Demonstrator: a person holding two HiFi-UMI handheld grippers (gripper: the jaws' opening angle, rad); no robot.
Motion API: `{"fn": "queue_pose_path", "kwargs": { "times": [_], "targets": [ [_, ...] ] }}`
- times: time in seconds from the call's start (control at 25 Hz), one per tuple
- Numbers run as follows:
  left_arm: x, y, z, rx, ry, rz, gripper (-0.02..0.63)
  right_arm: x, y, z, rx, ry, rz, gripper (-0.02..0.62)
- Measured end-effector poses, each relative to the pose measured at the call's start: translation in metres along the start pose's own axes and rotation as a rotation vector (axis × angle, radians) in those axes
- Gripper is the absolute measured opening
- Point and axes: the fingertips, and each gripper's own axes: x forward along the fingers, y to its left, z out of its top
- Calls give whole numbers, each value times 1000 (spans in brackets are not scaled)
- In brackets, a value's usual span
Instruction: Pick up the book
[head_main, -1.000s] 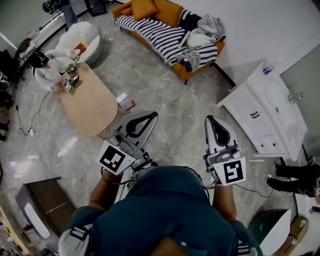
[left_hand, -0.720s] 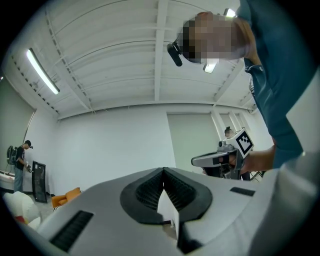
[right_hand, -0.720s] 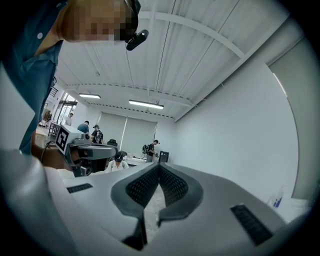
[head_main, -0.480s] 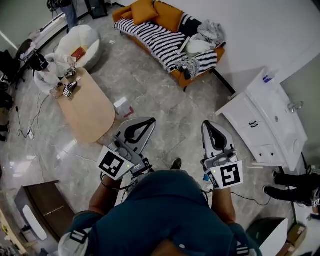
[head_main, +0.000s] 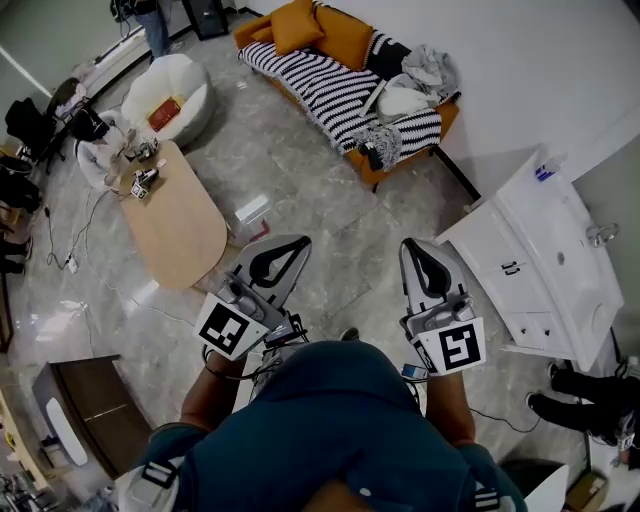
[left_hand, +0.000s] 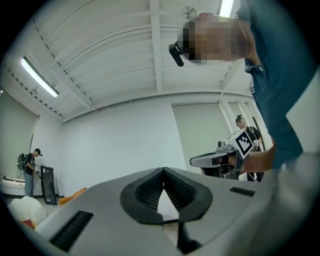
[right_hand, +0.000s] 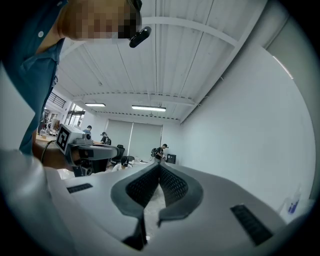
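Both your tools are clenched on nothing: left gripper (head_main: 302, 243) and right gripper (head_main: 412, 244), held level above the floor (head_main: 330, 190). The book is not yet reached or lifted.

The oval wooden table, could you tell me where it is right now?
In the head view the wooden table stands at the left, just below the white beanbag chair and up-left of the left gripper.
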Motion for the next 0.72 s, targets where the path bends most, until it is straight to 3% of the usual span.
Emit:
{"fn": "queue_pose_path", "kwargs": {
  "times": [0.28,0.44,0.72],
  "targets": [
    [28,12,2,-7,-14,3,3,17,-26,-8,7,7,5,12],
    [27,39,-11,-40,-8,44,4,46,-26,-16,3,50,35,12],
    [47,81,-22,-35,-21,-54,3,77,-37,-4,-16,22,-70,12]
  ]
}}
